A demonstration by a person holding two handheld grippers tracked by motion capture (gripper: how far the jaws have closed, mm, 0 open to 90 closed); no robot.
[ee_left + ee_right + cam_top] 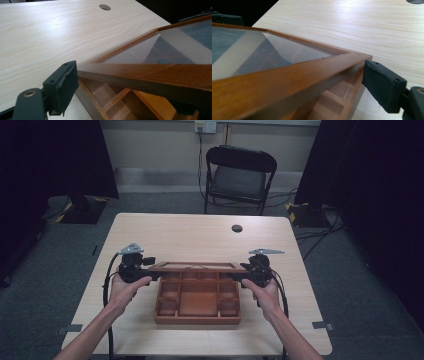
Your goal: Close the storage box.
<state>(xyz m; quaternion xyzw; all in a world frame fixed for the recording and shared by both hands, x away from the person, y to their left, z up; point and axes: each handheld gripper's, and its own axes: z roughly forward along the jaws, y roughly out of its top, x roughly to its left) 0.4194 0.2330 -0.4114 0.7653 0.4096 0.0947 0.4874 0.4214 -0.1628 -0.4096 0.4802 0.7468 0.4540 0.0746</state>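
Observation:
A brown wooden box (pixel 197 320) with several compartments stands on the near half of the table, its glass-paned lid (pixel 195 266) raised at the back. My left gripper (pixel 156 274) points inward at the lid's left end, and my right gripper (pixel 239 276) at its right end. In the left gripper view the lid's rail (pixel 155 75) runs between the jaws beside one finger (pixel 62 85); the other jaw is hidden under the rail. In the right gripper view the lid's corner (pixel 359 56) sits next to one finger (pixel 384 87). I see no pad pressing, so both grippers stand open.
The light wooden table (pixel 200 235) has a round cable hole (pixel 237 228) at the back. A black folding chair (pixel 240 175) stands beyond the far edge. Black curtains and stands flank the table, with cables on the floor to the right.

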